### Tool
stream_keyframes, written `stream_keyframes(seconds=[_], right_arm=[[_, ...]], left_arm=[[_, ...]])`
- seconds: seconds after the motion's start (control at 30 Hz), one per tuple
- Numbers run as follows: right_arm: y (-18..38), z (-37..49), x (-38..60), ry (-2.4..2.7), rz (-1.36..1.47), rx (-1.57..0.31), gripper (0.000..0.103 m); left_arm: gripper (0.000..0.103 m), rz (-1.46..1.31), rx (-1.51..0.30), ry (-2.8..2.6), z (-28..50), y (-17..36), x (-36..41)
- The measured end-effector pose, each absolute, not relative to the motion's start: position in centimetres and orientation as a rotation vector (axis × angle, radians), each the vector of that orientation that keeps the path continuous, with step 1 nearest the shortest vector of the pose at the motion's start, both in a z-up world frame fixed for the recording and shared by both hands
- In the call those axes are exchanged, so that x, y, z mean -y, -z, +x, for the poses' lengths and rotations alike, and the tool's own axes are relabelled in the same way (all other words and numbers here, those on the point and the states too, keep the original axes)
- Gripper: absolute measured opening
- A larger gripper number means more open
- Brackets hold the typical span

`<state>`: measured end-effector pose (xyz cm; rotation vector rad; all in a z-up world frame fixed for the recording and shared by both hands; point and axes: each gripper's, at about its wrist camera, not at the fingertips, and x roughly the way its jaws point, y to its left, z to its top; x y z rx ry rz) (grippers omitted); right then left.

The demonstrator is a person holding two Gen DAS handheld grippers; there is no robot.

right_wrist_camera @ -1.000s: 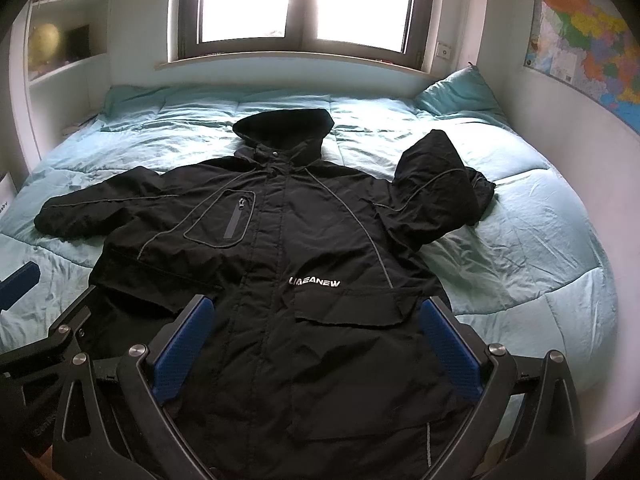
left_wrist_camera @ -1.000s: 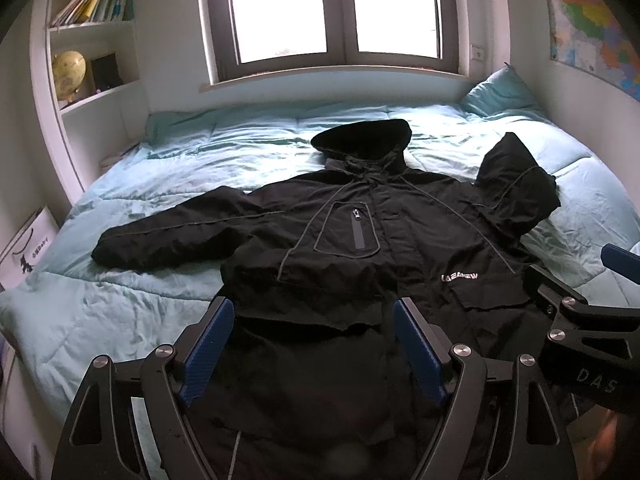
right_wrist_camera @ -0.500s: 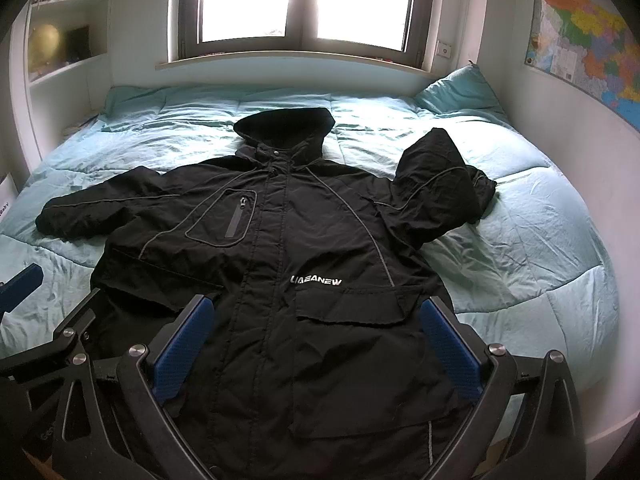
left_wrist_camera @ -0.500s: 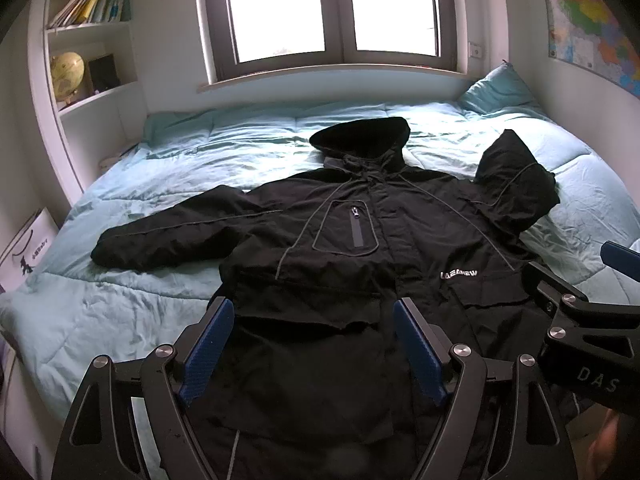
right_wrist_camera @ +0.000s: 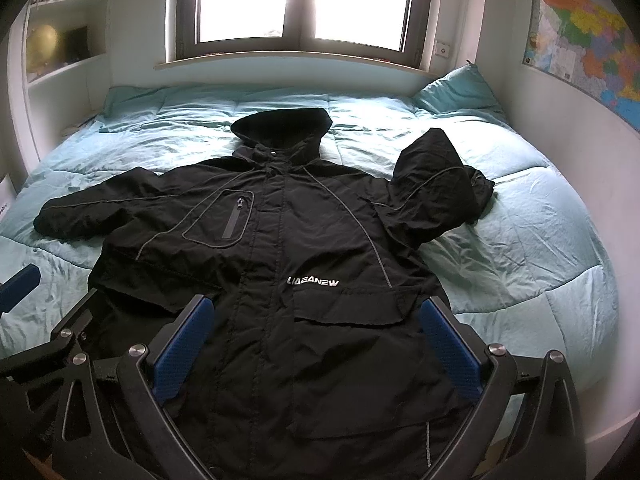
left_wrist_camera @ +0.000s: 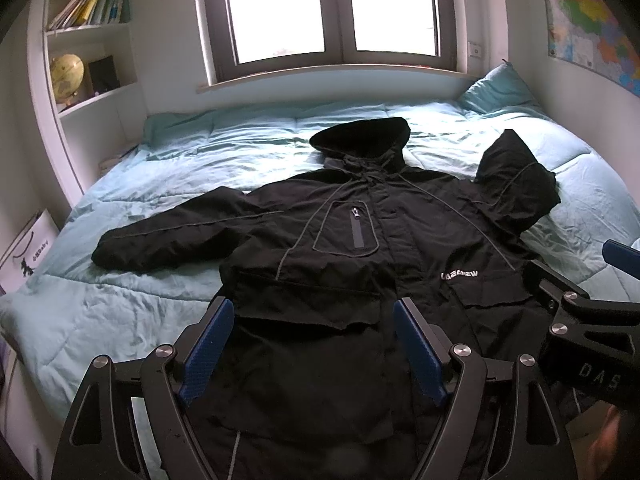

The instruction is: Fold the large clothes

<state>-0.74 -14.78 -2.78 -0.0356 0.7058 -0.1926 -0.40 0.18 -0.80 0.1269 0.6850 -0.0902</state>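
A: Black fabric is seen across most of both views: a hooded jacket (left_wrist_camera: 360,248) is spread face up on the bed (left_wrist_camera: 248,152), which is covered by a light teal quilt. The hood (right_wrist_camera: 282,126) is pointed to the far side, toward the window (right_wrist_camera: 296,0).

B: How are the sleeves laid?

A: The left sleeve (left_wrist_camera: 172,236) is stretched out flat toward the left. The right sleeve (right_wrist_camera: 436,188) is bent back on itself, so that a raised bundle is formed at the right shoulder.

B: And the grippers?

A: The left gripper (left_wrist_camera: 312,350) is held wide apart above the near hem area on the left half of the jacket, and nothing is gripped between its blue pads (left_wrist_camera: 206,348). The right gripper (right_wrist_camera: 316,350) is likewise spread wide, over the flap pocket under the white lettering (right_wrist_camera: 313,281), with nothing clamped. Whether the cloth is touched by either one cannot be told.

B: What else is shown?

A: A teal pillow (left_wrist_camera: 500,88) is propped in the far right corner, a map (right_wrist_camera: 588,36) is hung on the right wall, and a globe (left_wrist_camera: 67,76) is kept on the shelf (left_wrist_camera: 100,96) at the left.
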Motion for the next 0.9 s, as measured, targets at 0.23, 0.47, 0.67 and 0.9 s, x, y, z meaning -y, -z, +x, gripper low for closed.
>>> stream_keyframes(seconds=[0.23,0.47,0.67,0.9], right_arm=[[2.6,-0.4,15.7,0.2,-0.024,-0.708,0.103],[2.8,0.1,16.5,0.201,-0.015,-0.71,0.103],[3.8,2.0,20.2,0.229,0.007,-0.721,0.103],[3.1,4.6,30.5,0.299,0.051,-0.678,0.103]], left_arm=[[0.083,0.13,-0.687,0.084,0.0,0.7,-0.1],[0.083,0.152,-0.691,0.071,1.1,0.8,1.4],[0.083,0.177,-0.695,0.077,3.6,1.6,4.9],[0.083,0.193,-0.742,0.211,9.4,2.2,12.9]])
